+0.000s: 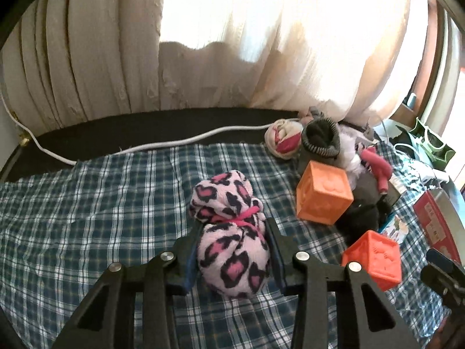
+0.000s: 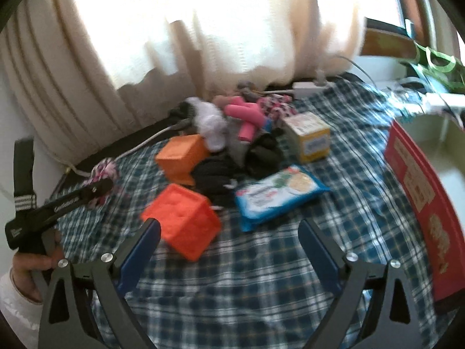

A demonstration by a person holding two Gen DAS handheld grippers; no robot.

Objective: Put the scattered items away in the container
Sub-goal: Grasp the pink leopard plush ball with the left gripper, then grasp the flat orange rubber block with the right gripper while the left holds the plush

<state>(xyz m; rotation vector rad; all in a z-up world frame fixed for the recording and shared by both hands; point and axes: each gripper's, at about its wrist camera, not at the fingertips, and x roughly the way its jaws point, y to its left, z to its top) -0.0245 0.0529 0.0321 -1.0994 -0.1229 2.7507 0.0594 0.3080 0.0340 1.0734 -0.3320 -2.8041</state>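
Pickup step judged in hand: leopard-print sock bundle (image 1: 231, 250) is gripped by left tongs (image 1: 232, 254) on the plaid bedsheet (image 1: 87, 203). Right tongs (image 2: 229, 250) are held wide, empty. Transfer to the red-walled container (image 2: 421, 192) is called for next.

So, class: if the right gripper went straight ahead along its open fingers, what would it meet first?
Probably the blue wipes packet, lying flat on the plaid cloth ahead of the right gripper. The red-orange cube sits nearer but towards the left finger, so it might be brushed first; depth is unclear.
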